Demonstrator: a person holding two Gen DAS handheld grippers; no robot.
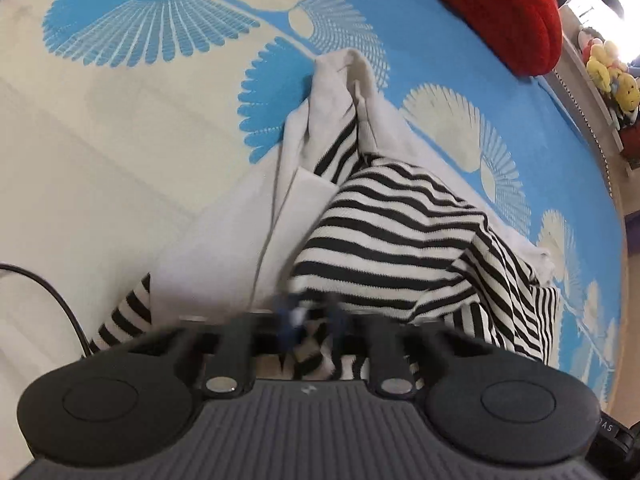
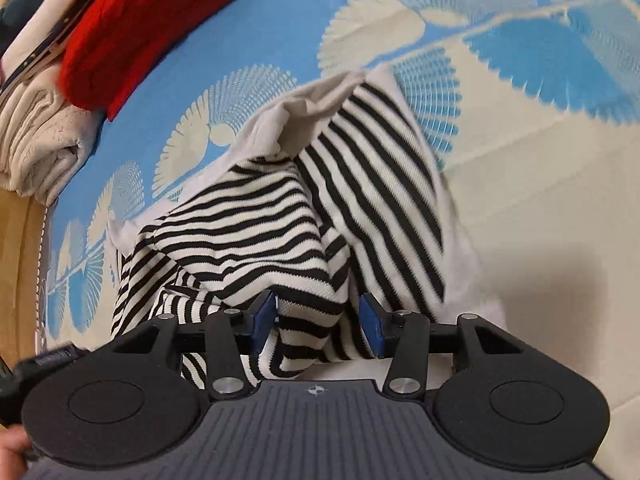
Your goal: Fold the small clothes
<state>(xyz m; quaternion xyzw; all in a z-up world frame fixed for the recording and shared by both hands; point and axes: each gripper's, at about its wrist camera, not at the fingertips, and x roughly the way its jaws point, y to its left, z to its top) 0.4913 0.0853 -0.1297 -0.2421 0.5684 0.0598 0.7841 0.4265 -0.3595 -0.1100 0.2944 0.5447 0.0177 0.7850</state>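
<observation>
Left claw [image 1: 308, 316] is pinched together on the near edge of the striped top [image 1: 400, 236], a fold of black-and-white cloth caught between its blurred blue pads. Ahead of this claw the top lies crumpled on the bedspread [image 1: 120, 160], its pale grey lining turned outward and rising to a peak farther off. A striped sleeve end pokes out just left of the claw, beside a black cable [image 1: 60, 292].

Right claw [image 2: 318, 322] stands with its blue pads [image 2: 370, 320] apart. A bunched fold of the striped top [image 2: 260, 216] sits between them; the left pad seems to touch the cloth, while a small gap shows at the right pad, so nothing is clamped. Beyond this claw the top spreads up and away in rumpled folds, grey lining showing at its far edge.

Far ahead and to the left of the right claw, a red knit [image 2: 140, 28] rests on a cream sweater [image 2: 40, 136] at the bed's edge. Plush toys [image 1: 612, 76] sit on a shelf far right of the left claw.
</observation>
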